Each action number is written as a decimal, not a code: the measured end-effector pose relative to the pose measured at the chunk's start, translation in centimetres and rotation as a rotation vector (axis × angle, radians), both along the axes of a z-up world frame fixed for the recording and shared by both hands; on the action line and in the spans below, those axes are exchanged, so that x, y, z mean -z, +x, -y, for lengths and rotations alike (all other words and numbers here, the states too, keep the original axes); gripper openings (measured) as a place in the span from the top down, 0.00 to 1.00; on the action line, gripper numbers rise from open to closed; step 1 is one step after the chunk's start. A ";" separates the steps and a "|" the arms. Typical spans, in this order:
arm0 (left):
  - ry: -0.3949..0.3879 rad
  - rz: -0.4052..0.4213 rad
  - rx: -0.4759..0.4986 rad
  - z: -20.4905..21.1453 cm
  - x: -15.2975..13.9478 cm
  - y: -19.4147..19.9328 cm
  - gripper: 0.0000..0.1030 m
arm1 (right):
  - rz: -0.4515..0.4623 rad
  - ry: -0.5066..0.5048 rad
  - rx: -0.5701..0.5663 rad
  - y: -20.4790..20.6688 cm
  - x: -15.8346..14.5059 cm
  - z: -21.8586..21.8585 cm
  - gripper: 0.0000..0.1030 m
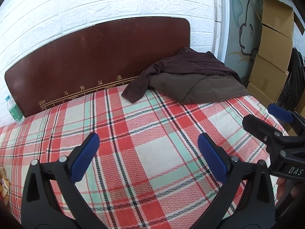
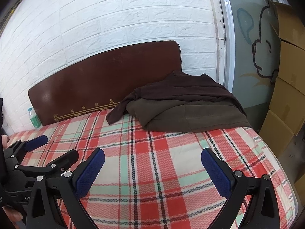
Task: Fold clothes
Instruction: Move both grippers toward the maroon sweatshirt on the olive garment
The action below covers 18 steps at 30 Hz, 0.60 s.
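Clothes [image 1: 192, 78]: dark brown heap at far right corner of the bed [image 1: 152, 152], up against the headboard [image 1: 95, 61]. Long axis runs roughly across the bed, w/ one loose end, prob. a sleeve [image 1: 134, 91], trailing left onto the plaid cover. Olive-brown piece underneath, darker one draped on top; hard to tell how many garments. Left hand-held gripper [image 1: 148, 156] spread fully wide, nothing btwn blue pads, hovering over bare plaid, well apart from heap. Right hand-held gripper [image 2: 152, 168] same: wide apart, holding nothing.
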<state>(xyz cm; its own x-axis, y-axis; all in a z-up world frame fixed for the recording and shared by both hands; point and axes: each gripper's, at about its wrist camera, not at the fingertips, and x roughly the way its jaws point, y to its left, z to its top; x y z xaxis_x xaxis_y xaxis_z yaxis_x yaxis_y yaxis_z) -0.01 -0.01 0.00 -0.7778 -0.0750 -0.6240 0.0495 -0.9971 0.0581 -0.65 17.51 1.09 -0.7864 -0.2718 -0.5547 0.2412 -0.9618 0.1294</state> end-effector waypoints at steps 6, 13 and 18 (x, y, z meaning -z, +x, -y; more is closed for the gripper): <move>0.006 -0.001 -0.001 0.3 -0.4 0.4 0.00 | 0.000 0.003 -0.001 -0.1 -0.1 0.0 0.00; 0.001 0.001 0.000 0.0 -0.1 0.0 0.00 | 0.000 0.004 0.001 0.0 -0.1 0.0 0.00; -0.002 0.009 0.008 -0.1 0.1 -0.3 0.00 | -0.011 0.028 -0.001 -0.4 -0.2 -0.1 0.00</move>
